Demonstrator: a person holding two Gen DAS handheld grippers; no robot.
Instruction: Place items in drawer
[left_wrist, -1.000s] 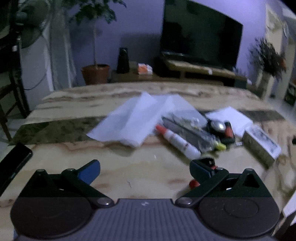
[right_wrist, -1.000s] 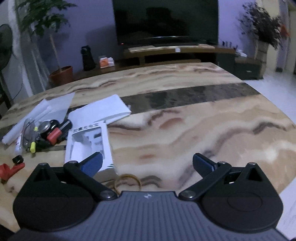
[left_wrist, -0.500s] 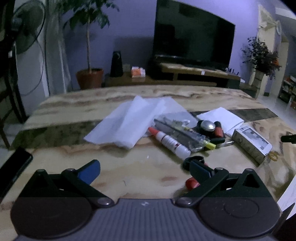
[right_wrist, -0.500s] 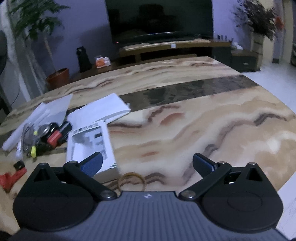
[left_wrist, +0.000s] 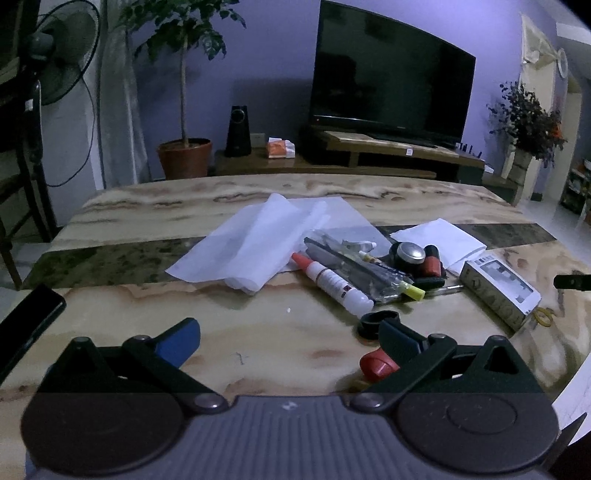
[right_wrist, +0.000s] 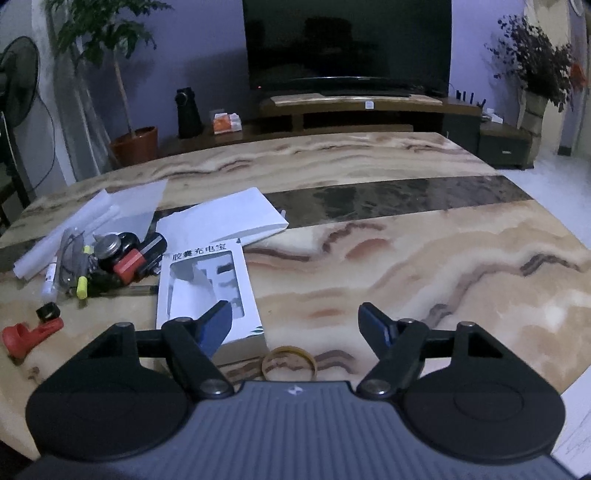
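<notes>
Items (left_wrist: 354, 266) lie heaped on the marble table (left_wrist: 258, 332), no drawer in view. Left gripper (left_wrist: 288, 334), jaws apart, has drawn back; right gripper (right_wrist: 295, 319), jaws apart, has edged toward the white box (right_wrist: 207, 284). Neither carries anything.

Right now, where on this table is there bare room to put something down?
Bare marble table lies right of the white box and rubber band, to the far edge. A smaller patch lies before the left gripper, below the glue bottle. Crowded: papers and small items around the red clip.
</notes>
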